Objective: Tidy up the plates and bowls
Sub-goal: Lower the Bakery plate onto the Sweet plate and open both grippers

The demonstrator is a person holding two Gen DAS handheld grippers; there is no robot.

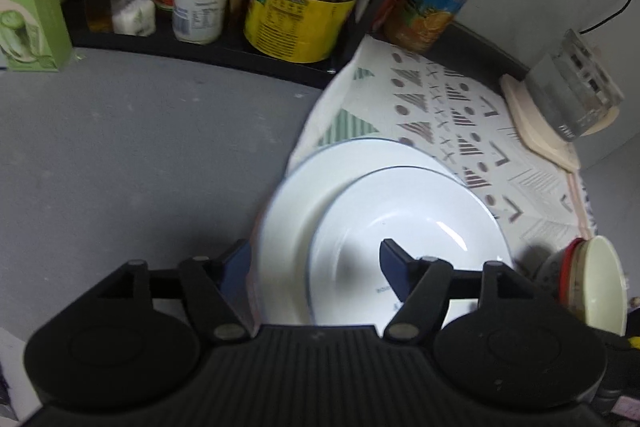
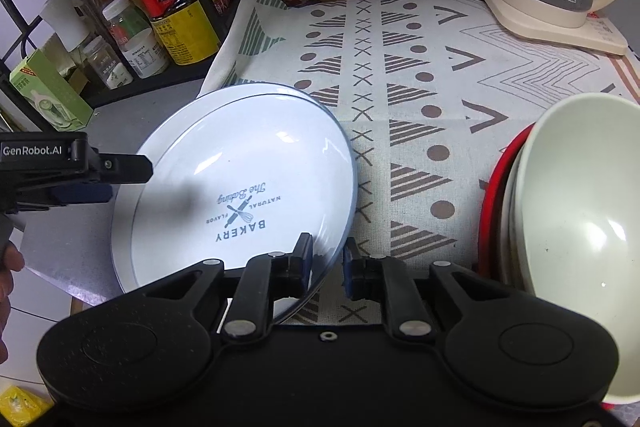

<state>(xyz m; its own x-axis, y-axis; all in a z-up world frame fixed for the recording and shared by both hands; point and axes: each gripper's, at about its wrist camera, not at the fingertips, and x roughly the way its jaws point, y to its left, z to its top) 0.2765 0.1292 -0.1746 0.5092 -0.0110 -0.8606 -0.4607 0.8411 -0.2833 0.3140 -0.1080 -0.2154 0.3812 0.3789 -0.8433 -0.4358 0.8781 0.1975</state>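
Two white plates sat stacked at the patterned cloth's left edge on the grey counter. The right gripper clamped its fingers on the top plate's near rim. The left gripper hung over the stack, fingers apart, gripping nothing. Stacked bowls leaned just right of the plates.

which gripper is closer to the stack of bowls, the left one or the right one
Right. The right gripper sits at the near rim of the white plate, with the stack of bowls just beside it. The left gripper is at the plate's far side, away from the bowls.
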